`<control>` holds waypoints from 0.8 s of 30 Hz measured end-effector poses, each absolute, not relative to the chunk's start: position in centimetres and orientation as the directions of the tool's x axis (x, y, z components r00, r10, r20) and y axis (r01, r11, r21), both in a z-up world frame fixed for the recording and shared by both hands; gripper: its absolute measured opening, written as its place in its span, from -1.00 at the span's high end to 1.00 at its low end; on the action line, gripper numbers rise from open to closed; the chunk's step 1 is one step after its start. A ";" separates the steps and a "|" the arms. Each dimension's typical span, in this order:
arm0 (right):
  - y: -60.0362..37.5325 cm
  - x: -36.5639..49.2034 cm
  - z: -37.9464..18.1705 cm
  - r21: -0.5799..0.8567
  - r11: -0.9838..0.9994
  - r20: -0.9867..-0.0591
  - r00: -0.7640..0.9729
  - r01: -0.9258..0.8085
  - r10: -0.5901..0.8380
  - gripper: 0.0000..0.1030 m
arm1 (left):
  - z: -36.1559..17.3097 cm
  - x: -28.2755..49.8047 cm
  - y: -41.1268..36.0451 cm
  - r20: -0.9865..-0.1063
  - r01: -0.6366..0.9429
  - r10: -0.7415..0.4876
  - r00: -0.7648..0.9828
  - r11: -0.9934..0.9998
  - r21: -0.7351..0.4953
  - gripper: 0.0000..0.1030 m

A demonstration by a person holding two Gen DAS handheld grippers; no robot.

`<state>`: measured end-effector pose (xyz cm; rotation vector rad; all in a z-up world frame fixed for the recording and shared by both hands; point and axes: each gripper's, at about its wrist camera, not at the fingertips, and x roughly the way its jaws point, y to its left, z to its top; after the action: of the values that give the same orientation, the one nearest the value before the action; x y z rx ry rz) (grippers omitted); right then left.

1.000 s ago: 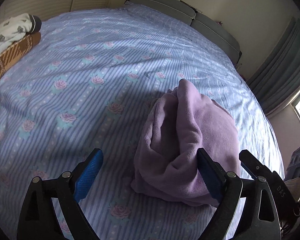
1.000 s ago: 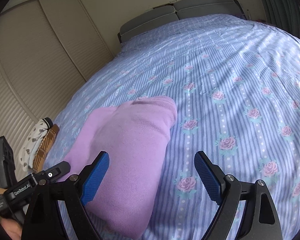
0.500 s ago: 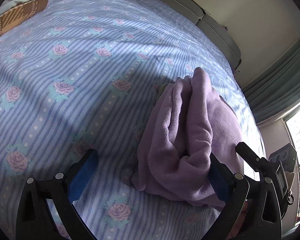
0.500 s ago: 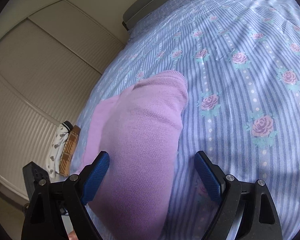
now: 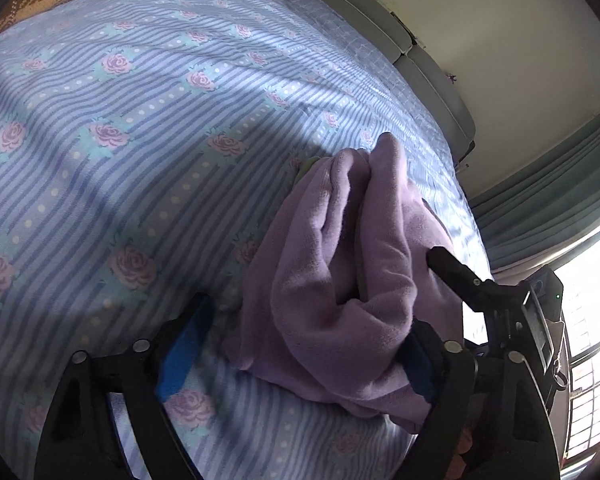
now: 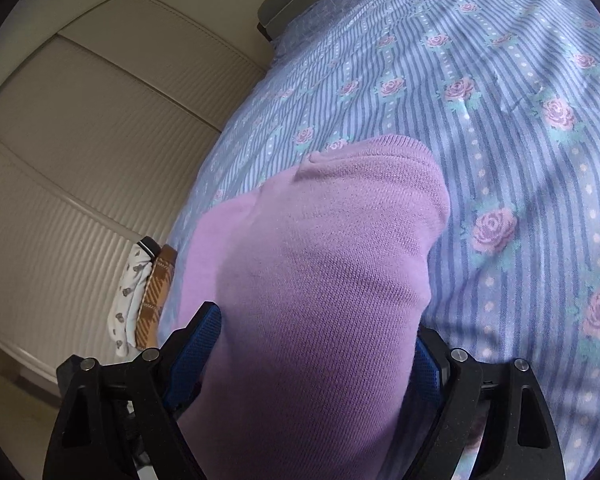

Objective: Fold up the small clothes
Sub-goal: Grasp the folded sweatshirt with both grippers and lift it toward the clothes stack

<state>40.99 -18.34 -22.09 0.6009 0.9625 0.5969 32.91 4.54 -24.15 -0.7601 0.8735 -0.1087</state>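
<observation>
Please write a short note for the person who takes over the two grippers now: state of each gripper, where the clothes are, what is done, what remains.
Left gripper: open, the folded purple garment between its fingers, nothing clamped.
Right gripper: open, straddling the same garment.
The garment lies bundled on the striped bedsheet.
Folded white and brown checked pieces lie side by side at the bed's edge.
Done: purple garment looks folded.
Left: probably grip it and move it to the pile.

Rose-striped bed (image 5: 148, 128) — purple garment (image 5: 340, 280), folded clothes (image 6: 144, 292)

Folded lilac knit garment (image 5: 352, 280) bunched on bedsheet.
</observation>
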 end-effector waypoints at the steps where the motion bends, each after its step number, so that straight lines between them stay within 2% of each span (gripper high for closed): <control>1: -18.2 41.0 -22.1 0.697 0.691 -0.567 0.441 -0.193 0.696 -0.51 | -24.3 33.0 4.3 -0.642 -0.201 -0.406 0.651 0.723 -0.661 -0.21; 3: -18.3 41.0 -22.1 0.702 0.689 -0.567 0.445 -0.178 0.693 -0.36 | -24.4 33.1 3.9 -0.644 -0.199 -0.399 0.653 0.729 -0.655 -0.13; 5: -18.8 41.0 -22.1 0.714 0.678 -0.554 0.452 -0.172 0.699 -0.07 | -24.3 33.0 4.1 -0.638 -0.189 -0.399 0.659 0.733 -0.654 -0.04; 8: -19.6 40.8 -21.8 0.742 0.649 -0.524 0.456 -0.171 0.719 0.12 | -23.9 32.7 4.4 -0.627 -0.181 -0.404 0.666 0.728 -0.661 0.07; 18: -17.8 37.9 -17.3 0.692 0.681 -0.509 0.507 -0.240 0.696 0.25 | -19.6 31.2 6.1 -0.598 -0.127 -0.412 0.687 0.743 -0.658 0.16; 24: -14.3 35.6 -12.4 0.688 0.666 -0.458 0.539 -0.288 0.707 0.25 | -14.9 28.8 10.6 -0.553 -0.093 -0.393 0.735 0.750 -0.655 0.16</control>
<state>35.56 -14.31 -12.44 0.5910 0.7964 0.6339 28.80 10.59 -14.88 -0.7184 0.7412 -0.1812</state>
